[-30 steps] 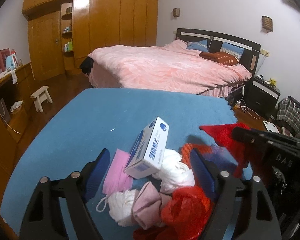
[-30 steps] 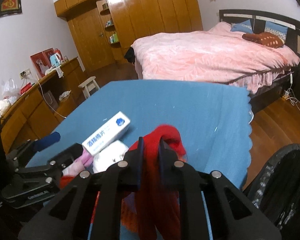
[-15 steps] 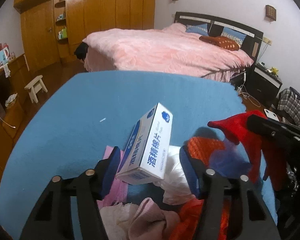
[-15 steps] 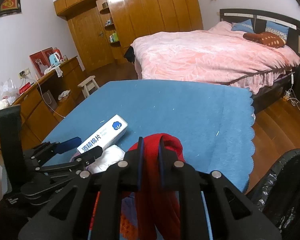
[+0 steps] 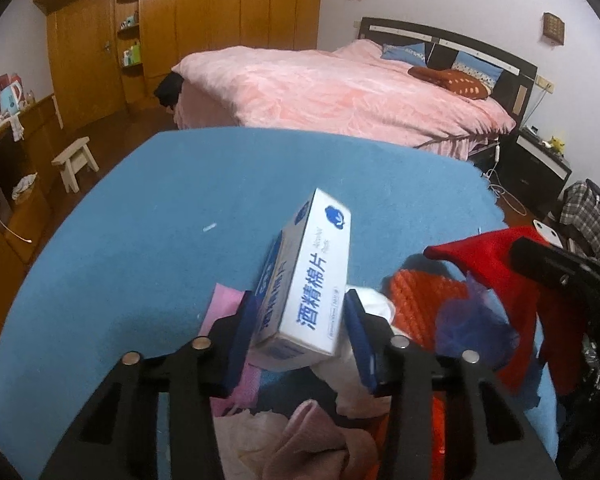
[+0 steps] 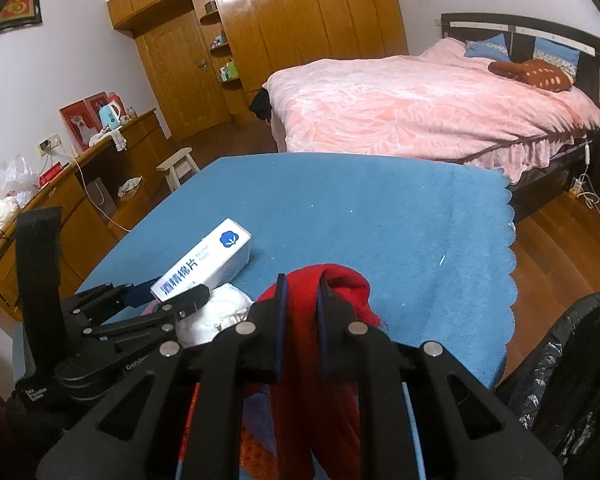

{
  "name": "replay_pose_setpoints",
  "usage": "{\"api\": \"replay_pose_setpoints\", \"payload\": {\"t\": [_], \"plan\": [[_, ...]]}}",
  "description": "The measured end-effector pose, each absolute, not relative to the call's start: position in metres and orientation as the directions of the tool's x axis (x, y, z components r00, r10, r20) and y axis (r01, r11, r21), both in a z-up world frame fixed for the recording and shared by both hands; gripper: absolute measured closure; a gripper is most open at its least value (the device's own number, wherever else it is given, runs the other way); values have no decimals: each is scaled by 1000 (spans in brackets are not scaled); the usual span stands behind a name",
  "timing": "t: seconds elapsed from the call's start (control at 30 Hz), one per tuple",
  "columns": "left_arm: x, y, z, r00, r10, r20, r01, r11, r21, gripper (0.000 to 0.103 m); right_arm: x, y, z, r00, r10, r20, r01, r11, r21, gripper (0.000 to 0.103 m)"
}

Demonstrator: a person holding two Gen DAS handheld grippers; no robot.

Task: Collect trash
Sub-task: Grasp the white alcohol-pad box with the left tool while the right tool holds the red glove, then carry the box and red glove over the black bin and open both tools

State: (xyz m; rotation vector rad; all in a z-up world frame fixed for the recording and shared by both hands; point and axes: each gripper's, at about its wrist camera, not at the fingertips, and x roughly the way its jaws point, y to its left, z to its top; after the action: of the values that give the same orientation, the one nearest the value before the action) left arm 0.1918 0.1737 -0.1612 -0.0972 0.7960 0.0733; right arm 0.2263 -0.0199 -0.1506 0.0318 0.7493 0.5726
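Left gripper (image 5: pixel 300 320): jaws closing around a white box of alcohol pads (image 5: pixel 308 280), blue pads flanking its near end, left pad looking tight against the box's side, right pad just beside the other side; full contact hard to tell. Box tilted, far end raised above the blue tablecloth (image 5: pixel 159 220), near end resting over a heap of rubbish. Directly under the box, a white crumpled tissue wad (image 5: pixel 356 368). To the left, a flat pink sheet (image 5: pixel 223 308) lying on the cloth, partly hidden by the left finger. Nearer the camera, a dusty-pink crumpled cloth (image 5: pixel 320 436) and more pale tissue. To the right of the heap, an orange ribbed piece (image 5: pixel 420 300) and a bluish translucent scrap (image 5: pixel 472 324).

Right gripper (image 6: pixel 300 300): jaws clamped close together on a red cloth (image 6: pixel 340 292), fabric bunched above the fingertips and hanging down between the fingers toward the camera. Same cloth seen from the left wrist as a red drape beside the black gripper body.

Further out: black bin bag (image 6: pixel 560 380) open at the table's right edge, below the scalloped cloth border. Beyond the table, a bed with pink quilt (image 6: pixel 420 108), wooden wardrobe wall (image 6: pixel 300 40), small white stool (image 6: pixel 179 168) on the wooden floor, long wooden sideboard along the left wall.
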Motion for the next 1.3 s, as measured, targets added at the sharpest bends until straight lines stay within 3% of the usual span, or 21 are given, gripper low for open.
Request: {"api": "replay_pose_setpoints", "payload": {"t": [0.37,1.3], "plan": [[180,181,-131,752,-16,-659,-92,987,-129,71,225,-22,-130,603,527,-599,-496,836,236,90],[165,129,-64,828,-113,-550,27,986,-163,72,212,-85,-72,675,531,-513,-433,847,307,90]]}}
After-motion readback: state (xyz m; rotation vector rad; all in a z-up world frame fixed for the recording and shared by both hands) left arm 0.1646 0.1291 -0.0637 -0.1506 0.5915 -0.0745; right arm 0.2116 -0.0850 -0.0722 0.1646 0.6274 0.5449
